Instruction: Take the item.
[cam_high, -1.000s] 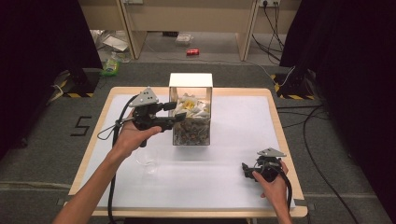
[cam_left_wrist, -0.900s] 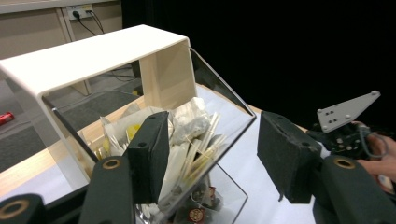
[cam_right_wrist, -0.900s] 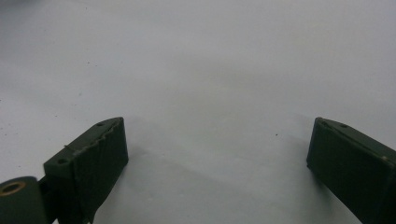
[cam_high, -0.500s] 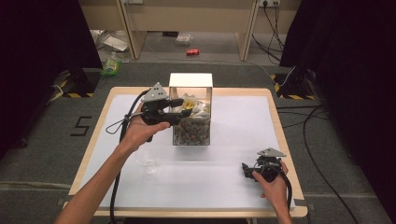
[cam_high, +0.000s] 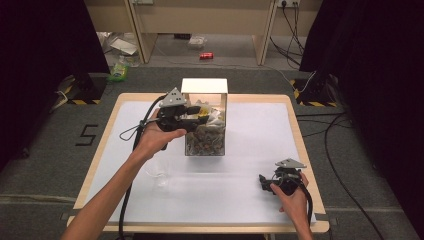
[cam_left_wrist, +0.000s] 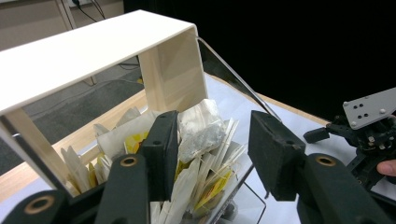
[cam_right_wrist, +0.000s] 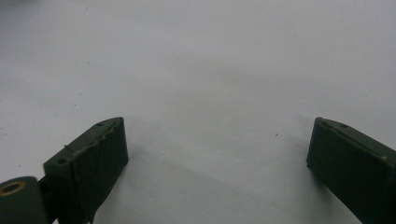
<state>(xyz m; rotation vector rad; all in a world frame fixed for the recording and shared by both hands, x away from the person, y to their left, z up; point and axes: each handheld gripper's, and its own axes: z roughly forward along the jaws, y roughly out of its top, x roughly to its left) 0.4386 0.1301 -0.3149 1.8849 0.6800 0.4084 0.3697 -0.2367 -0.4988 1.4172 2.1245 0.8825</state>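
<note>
A clear box (cam_high: 205, 127) with a white top shelf (cam_high: 204, 85) stands mid-table. Its upper part holds several white and yellow paper packets (cam_high: 207, 114); darker small pieces fill the bottom. My left gripper (cam_high: 199, 116) reaches into the box from its left side. In the left gripper view the left gripper (cam_left_wrist: 212, 140) is open, its jaws either side of a white packet (cam_left_wrist: 201, 127) that sticks up from the pile, with a gap on the right. My right gripper (cam_high: 264, 182) rests on the white mat near the front right, open (cam_right_wrist: 217, 144), nothing between its jaws.
A clear plastic cup (cam_high: 160, 170) stands on the white mat (cam_high: 250, 130) in front of my left forearm. The left gripper's cable (cam_high: 131, 131) loops over the table's left part. Cables and litter lie on the floor beyond the table.
My left gripper has moved right, from beside the box to inside its upper opening over the packets. The right gripper has stayed put.
</note>
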